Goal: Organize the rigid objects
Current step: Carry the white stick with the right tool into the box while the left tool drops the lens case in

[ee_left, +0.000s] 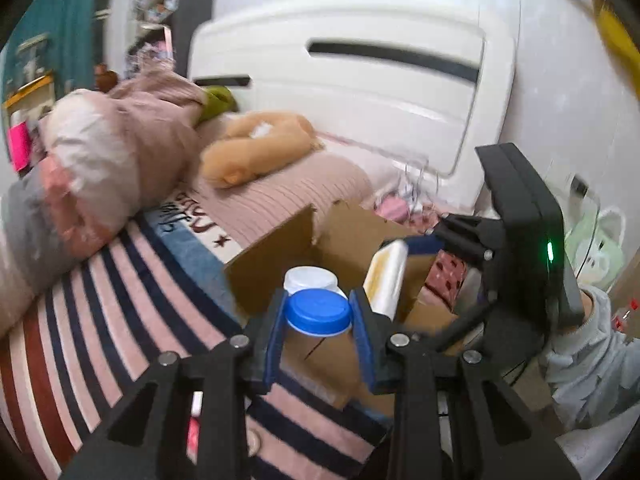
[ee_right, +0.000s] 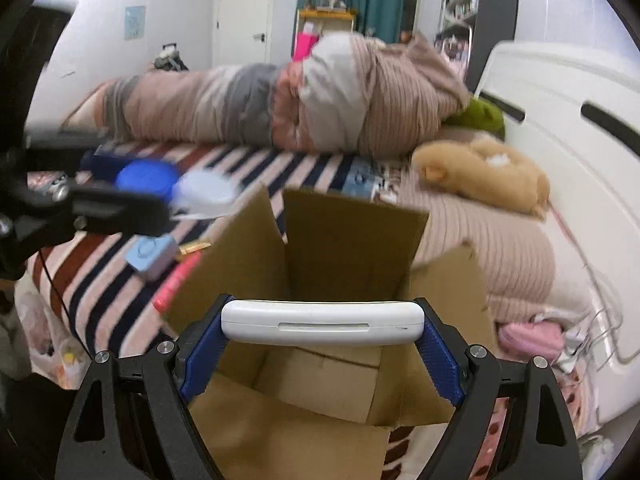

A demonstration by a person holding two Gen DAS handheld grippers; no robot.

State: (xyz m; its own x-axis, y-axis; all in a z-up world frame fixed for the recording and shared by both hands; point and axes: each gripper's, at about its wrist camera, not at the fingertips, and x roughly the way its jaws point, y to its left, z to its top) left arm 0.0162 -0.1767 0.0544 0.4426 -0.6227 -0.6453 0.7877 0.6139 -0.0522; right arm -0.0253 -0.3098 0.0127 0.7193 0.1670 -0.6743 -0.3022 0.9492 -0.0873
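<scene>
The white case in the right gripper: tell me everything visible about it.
The white case is a long, flat, rounded-edged item of glossy, hard-looking plastic, with a thin slot along its facing edge. It lies level, clamped end to end by the right gripper, blue finger pads pressing each end. It hangs over the open cardboard box, not touching it.

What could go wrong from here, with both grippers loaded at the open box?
The left gripper pinches only the blue lid of a double-lidded case; it could twist loose. The right gripper spans the white case end to end, possibly slipping. Both arms crowd the cardboard box, whose upright flaps could snag a drop.
</scene>
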